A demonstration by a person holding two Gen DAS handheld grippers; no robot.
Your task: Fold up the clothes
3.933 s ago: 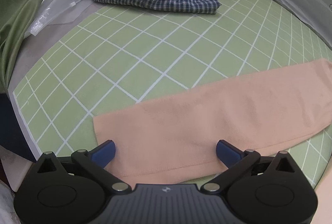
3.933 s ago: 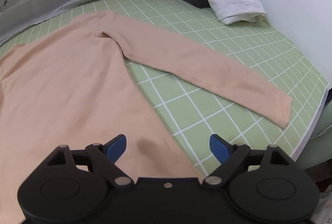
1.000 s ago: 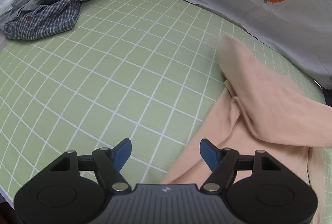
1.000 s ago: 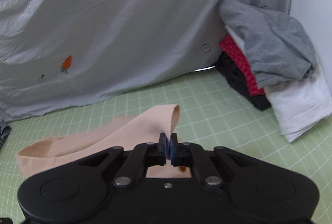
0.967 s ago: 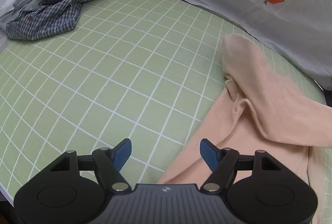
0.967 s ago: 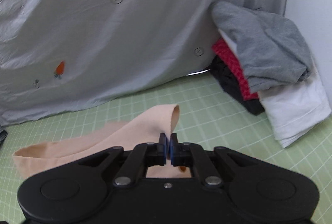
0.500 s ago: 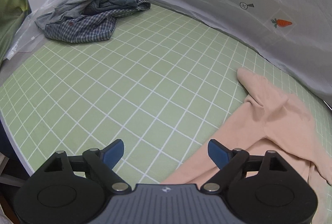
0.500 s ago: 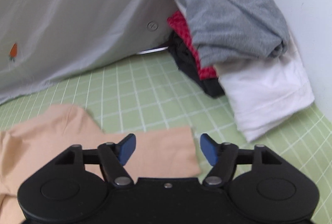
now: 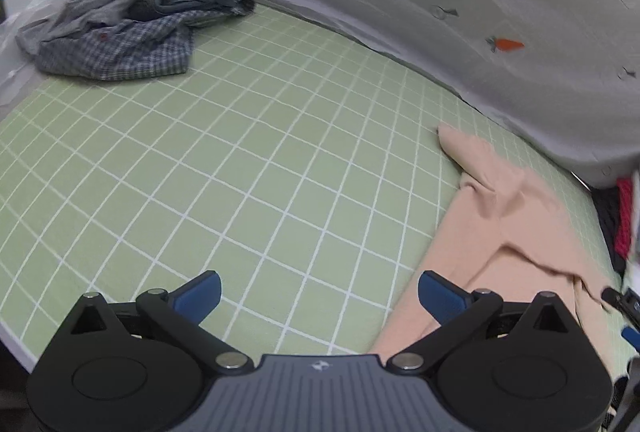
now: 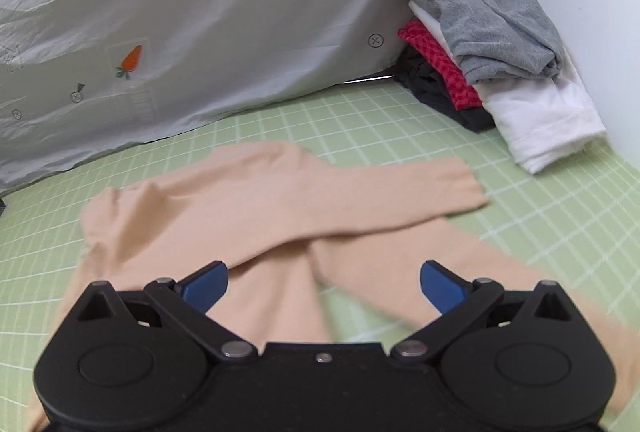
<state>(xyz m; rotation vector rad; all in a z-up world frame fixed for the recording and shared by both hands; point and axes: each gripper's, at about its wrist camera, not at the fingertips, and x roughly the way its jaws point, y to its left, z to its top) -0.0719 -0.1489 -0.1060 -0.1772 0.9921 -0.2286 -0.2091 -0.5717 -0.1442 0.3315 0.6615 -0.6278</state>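
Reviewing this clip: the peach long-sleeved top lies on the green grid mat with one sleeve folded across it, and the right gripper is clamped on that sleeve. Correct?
Not quite. The right gripper is open, its jaws having just been opening; nothing is pinched between them, as the right wrist view shows. The rest holds: the peach top lies on the green grid mat with the sleeve folded across it.

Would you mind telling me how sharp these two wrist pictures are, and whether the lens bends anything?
Left wrist view: fisheye bows the green grid mat into curves; the plaid shirt pile is slightly soft, and the far right edge smears. Right wrist view: the peach top is motion-blurred, worst at lower right, while the open right tongs and the stacked clothes stay crisp; soft, even light.
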